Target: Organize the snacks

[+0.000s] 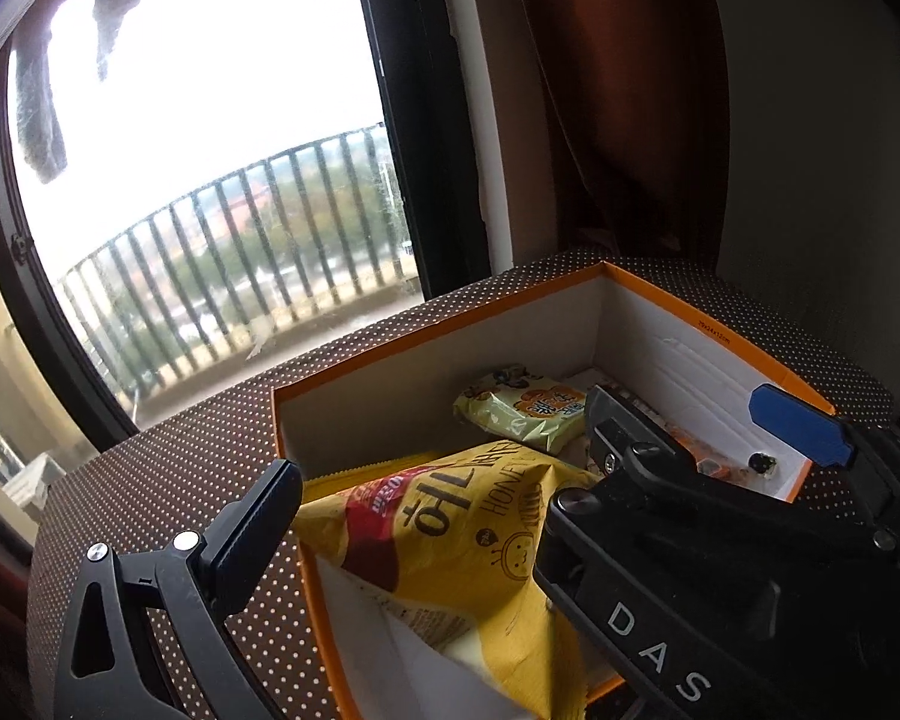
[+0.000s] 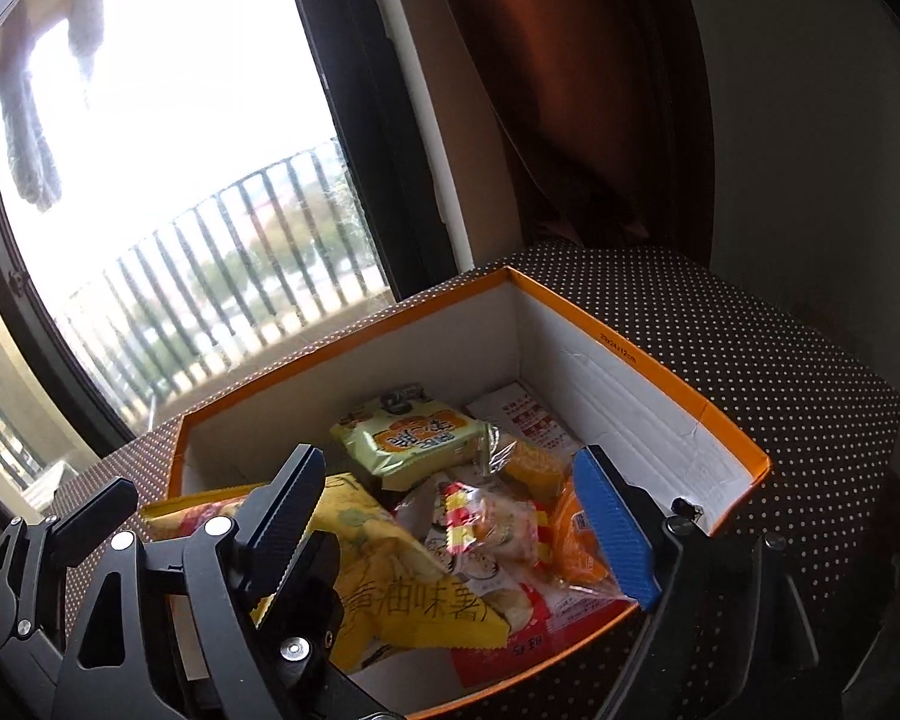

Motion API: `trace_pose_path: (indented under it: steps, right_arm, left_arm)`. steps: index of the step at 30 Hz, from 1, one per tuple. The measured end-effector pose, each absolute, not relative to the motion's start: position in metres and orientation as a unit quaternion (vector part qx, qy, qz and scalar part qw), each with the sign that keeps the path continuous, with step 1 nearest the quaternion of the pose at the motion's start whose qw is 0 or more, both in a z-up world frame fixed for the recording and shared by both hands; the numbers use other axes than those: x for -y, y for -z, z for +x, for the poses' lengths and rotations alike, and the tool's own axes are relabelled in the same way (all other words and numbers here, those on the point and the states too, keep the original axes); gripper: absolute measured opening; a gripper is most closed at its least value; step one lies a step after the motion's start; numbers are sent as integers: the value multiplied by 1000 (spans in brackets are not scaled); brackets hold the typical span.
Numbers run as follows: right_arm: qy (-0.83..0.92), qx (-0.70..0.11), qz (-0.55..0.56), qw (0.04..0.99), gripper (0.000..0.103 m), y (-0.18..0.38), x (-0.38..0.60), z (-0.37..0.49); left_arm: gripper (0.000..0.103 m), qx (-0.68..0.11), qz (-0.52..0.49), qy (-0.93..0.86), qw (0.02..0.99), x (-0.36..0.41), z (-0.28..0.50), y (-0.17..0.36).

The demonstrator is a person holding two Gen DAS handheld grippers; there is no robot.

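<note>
Daylight from a railed balcony window [image 2: 168, 180] falls across a brown desk [image 2: 768, 360] covered in white-dotted cloth, where an orange-rimmed cardboard box [image 2: 648, 354] with plain white inner walls serves as the collecting point for the snacks. Seen from the right wrist, the box already holds a heap of crinkly foil and film packets: a pale green packet [image 2: 414, 441] toward 12 o'clock, a clear-wrapped red and yellow one [image 2: 492, 525] at centre, an orange pouch [image 2: 582, 546] toward 3 o'clock, and a large yellow chip bag [image 2: 390, 576] slumped at 7 o'clock against the near wall. The right gripper [image 2: 456, 519] hangs over the pile with its fingers spread wide, one black ribbed pad at 9 o'clock and one blue pad [image 2: 612, 534] at 3 o'clock, nothing pressed between them; judging by that, a packet has likely just been let go into the box. In the left wrist view, the left gripper [image 1: 426, 516] points into the same box from the near corner, its fingers also wide and straddling the puffy yellow chip bag [image 1: 450, 540] without visibly squeezing it. The right-hand tool crosses that view at 4 o'clock. Soft, air-filled bags shift easily, so loose stacking looks sensible.
</note>
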State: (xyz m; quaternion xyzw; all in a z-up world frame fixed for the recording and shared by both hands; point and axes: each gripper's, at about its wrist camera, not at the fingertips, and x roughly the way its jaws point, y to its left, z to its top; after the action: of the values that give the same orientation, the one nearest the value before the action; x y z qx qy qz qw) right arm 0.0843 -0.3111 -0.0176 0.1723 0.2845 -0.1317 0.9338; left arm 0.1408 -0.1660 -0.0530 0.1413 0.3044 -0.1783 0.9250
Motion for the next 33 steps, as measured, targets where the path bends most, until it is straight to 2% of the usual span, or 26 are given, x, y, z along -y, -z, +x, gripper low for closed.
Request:
trace_pose_path:
  steps: [23, 33]
  right_arm:
    - [16, -216, 70, 974, 88, -33, 168, 29]
    - [-27, -191, 41, 980, 88, -41, 121, -6]
  left_arm:
    - [102, -245, 31, 94, 964, 28, 63, 14]
    - [102, -229, -6, 29, 973, -20, 28, 17]
